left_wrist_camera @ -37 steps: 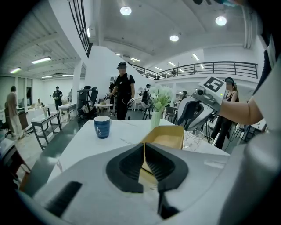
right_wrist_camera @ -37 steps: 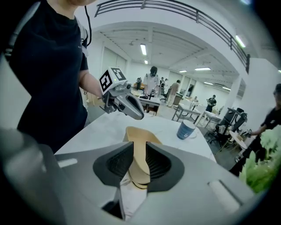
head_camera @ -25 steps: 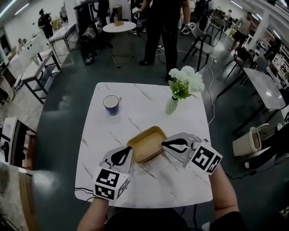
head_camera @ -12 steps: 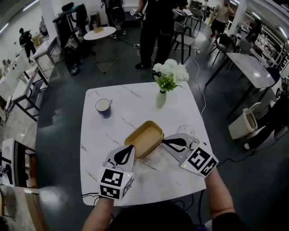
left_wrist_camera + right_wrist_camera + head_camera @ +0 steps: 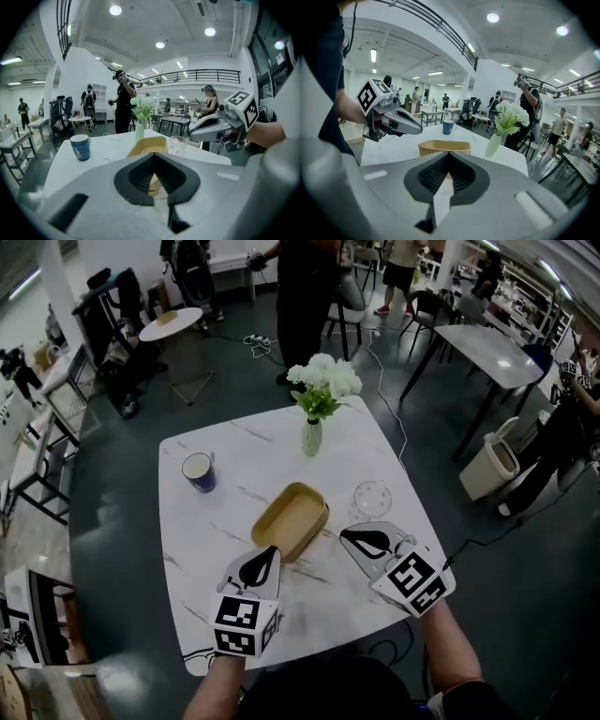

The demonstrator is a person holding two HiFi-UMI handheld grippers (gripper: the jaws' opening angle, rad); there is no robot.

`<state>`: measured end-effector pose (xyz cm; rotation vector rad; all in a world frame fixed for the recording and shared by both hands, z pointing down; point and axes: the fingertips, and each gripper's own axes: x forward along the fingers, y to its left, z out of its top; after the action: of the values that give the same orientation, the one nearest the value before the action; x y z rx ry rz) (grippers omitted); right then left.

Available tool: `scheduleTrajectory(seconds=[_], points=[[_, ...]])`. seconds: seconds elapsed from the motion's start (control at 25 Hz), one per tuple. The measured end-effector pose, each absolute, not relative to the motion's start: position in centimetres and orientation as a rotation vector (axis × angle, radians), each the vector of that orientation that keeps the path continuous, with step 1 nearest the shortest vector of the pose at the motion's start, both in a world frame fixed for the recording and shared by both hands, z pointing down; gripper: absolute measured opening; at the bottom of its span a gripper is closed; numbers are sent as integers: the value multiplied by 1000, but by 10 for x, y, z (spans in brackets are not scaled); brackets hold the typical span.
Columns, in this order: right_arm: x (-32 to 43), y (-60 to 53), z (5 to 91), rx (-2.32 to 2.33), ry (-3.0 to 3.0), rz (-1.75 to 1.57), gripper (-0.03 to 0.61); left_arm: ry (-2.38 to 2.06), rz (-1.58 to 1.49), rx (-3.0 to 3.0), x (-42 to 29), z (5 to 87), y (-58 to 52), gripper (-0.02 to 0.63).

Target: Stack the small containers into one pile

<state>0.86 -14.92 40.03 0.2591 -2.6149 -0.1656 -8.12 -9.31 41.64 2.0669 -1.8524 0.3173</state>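
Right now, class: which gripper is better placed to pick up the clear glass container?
Right, probably. The right gripper sits just short of the clear glass container, with nothing between them. The left gripper is at the tan container, farther off. Both are shut, so it must open first.

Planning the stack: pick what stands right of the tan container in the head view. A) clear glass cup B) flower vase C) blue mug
A: the clear glass cup stands right of the tan container; the blue mug is left, the flower vase behind.
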Motion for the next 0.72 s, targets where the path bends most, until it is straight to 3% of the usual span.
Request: scheduleTrajectory(seconds=[0.72], points=[[12, -111, 408, 459, -2694, 96, 0, -1845, 281, 2075, -75, 425, -68, -5]])
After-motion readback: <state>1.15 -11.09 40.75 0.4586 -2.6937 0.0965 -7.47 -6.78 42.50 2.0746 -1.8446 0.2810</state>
